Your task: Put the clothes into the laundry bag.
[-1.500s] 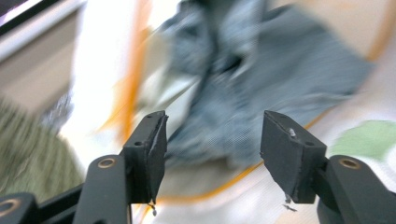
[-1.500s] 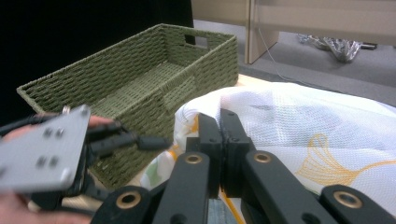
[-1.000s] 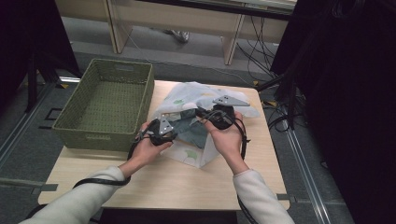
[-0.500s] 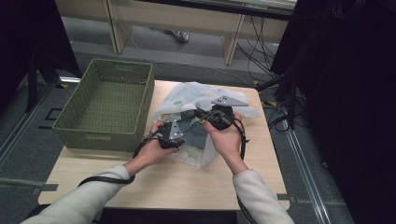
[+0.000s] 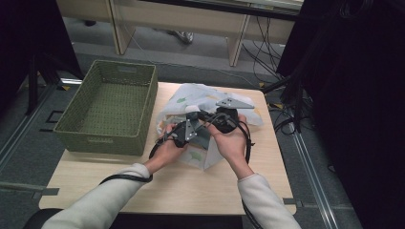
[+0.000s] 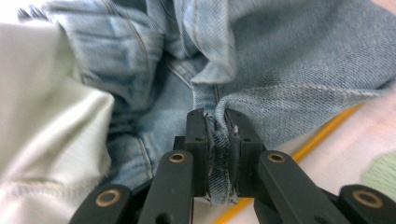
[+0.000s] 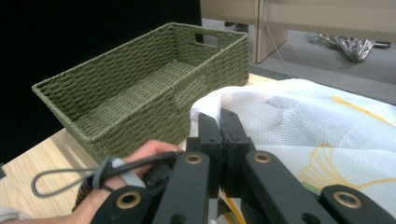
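Wooden table (image 5: 143, 181): left gripper (image 6: 217, 128) pinches faded, creased jeans (image 6: 289, 60) (right gripper (image 7: 219, 133) clamps the mesh bag (image 7: 303, 126)).

No text, label, brand, number or sign can be read anywhere. The white mesh bag (image 7: 327, 135) carries only printed yellow and green leaf shapes, no lettering. The green woven basket (image 5: 110, 105) has a small pale patch on its near wall, too small and blurred to read.
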The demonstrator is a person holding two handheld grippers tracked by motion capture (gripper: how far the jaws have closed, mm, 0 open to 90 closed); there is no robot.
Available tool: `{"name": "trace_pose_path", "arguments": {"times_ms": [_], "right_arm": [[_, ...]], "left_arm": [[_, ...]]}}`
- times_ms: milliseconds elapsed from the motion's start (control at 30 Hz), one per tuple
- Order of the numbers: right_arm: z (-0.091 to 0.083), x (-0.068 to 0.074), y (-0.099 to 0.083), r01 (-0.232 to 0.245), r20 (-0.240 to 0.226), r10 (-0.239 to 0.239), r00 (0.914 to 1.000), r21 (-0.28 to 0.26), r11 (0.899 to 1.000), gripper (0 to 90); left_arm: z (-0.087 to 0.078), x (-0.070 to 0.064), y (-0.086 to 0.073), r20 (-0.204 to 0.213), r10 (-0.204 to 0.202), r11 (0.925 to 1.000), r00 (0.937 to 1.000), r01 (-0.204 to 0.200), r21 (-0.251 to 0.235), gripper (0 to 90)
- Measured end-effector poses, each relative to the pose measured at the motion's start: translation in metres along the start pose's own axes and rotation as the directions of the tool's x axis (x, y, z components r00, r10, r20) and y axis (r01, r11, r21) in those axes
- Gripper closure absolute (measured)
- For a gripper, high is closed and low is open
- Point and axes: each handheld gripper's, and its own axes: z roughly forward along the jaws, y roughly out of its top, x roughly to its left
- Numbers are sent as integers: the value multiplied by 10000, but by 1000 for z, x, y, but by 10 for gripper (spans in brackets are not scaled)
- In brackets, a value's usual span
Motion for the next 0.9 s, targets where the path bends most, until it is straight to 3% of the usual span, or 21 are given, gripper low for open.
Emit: {"name": "trace_pose_path", "arguments": {"times_ms": [100,167,333,367,400,500,700,767,800,833,867,900], "right_arm": [[-1,0,1,8,-61,-8,10000,-21,10000,900],[-1,1,1,22,-123,-22,9999,-32,10000,900],[-1,4,2,63,-240,-65,9997,-103,9999,900],[-1,4,2,78,-254,-81,9996,-143,9999,900],[-2,4,3,42,-301,-46,9995,-144,9999,900],[-3,5,4,38,-351,-45,9994,-216,9998,900],[-4,5,4,23,-384,-33,9993,-236,9997,900],[-4,3,3,-27,-396,19,9992,-212,9998,900],[-4,3,3,-45,-419,36,9991,-212,9998,900],[-3,4,3,-43,-419,35,9991,-196,9998,900],[-4,4,3,-24,-399,16,9992,-197,9998,900],[-4,4,3,-11,-374,4,9993,-194,9998,900]], "left_arm": [[2,-2,4,-441,-68,9999,9990,62,-138,795],[3,-3,9,-594,61,9998,9982,-73,-189,795],[2,0,21,-782,-70,9985,9969,26,-553,796],[1,1,23,-933,-99,9976,9956,34,-694,796],[0,1,24,-1477,-62,9967,9890,-59,-810,795],[2,1,25,-1783,65,9956,9840,-231,-911,795],[14,-1,24,-1539,8,9971,9881,-126,-756,789],[16,1,24,-1253,-107,9972,9921,12,-749,778],[16,9,25,-1348,751,9944,9880,-842,-635,772],[18,8,24,-1253,388,9968,9914,-471,-642,763],[18,11,24,-1210,465,9965,9916,-545,-635,753],[18,10,23,-1030,265,9974,9943,-333,-644,739]]}}
